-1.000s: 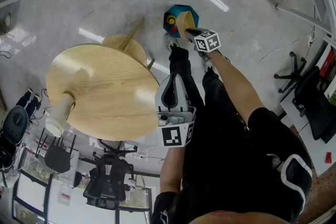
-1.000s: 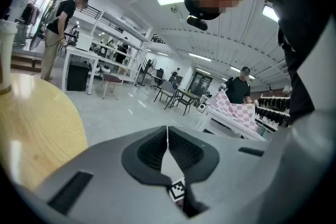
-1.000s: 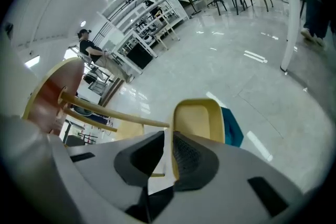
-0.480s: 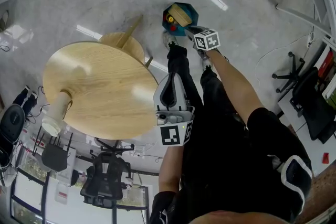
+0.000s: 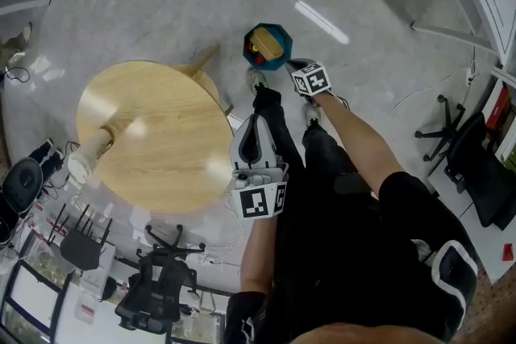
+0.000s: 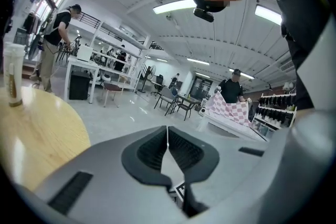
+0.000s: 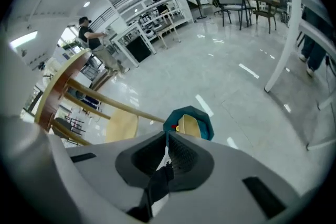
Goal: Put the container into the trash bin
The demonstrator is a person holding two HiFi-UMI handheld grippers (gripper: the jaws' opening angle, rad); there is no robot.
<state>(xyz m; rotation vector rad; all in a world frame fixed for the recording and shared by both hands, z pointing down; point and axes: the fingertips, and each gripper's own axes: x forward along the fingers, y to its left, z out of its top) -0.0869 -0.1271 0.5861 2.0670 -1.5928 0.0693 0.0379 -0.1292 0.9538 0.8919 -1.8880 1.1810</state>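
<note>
The teal trash bin (image 5: 251,39) stands on the grey floor beyond the person's shoes, with the tan container (image 5: 269,43) lying inside it. My right gripper (image 5: 289,64) hangs just above and right of the bin; its jaws are closing with nothing between them. In the right gripper view the bin (image 7: 205,117) and the container (image 7: 189,126) show just past the met tips of the right gripper (image 7: 167,136). My left gripper (image 5: 260,118) is held nearer the body beside the table, jaws shut and empty; its own view shows the left gripper (image 6: 167,132) pointing across the room.
A round wooden table (image 5: 153,133) stands left of the person and bears a tall pale cup (image 5: 83,161), which the left gripper view also shows as a cup (image 6: 13,75). Office chairs (image 5: 157,286) are near the table, another chair (image 5: 455,145) at right. People stand at distant tables.
A second ago my right gripper held the tan container over the bin. It let go, the container now lies in the bin, and both grippers have risen.
</note>
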